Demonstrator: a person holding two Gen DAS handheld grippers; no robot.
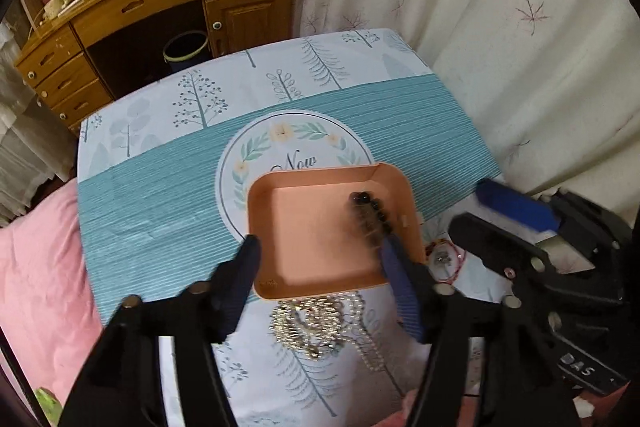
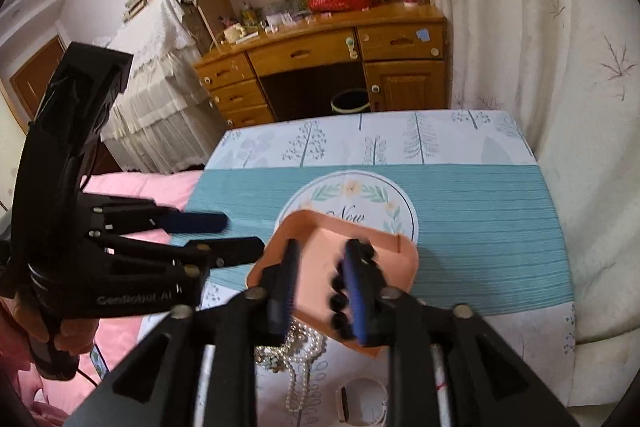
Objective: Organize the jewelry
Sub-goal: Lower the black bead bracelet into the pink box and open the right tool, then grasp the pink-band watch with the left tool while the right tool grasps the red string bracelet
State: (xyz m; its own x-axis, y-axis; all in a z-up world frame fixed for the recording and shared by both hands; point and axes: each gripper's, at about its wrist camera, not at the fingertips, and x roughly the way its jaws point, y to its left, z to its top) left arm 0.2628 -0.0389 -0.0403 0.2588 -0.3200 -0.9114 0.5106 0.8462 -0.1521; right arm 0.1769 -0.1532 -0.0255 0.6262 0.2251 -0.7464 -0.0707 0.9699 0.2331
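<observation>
A pink tray point(image 1: 320, 195) sits on the teal-striped tablecloth. A black bead bracelet point(image 1: 370, 205), blurred, is over the tray's right side, close to my left gripper's right finger. My left gripper point(image 1: 320, 245) stands open across the tray's near half, with nothing pressed between its pads. In the right wrist view the black bead bracelet point(image 2: 340, 301) lies along the inner face of my right gripper's right finger. My right gripper point(image 2: 322, 267) is open over the pink tray point(image 2: 316, 239), and the other pad is clear of the beads. I cannot tell whether the beads rest on the tray floor.
A heap of pearl and gold chains point(image 1: 316, 323) lies just in front of the tray. A red string bracelet point(image 1: 444, 259) and a white band point(image 2: 360, 399) lie nearby. Pink bedding point(image 1: 36, 267) borders the table on the left, and a curtain point(image 1: 500, 27) hangs at the right.
</observation>
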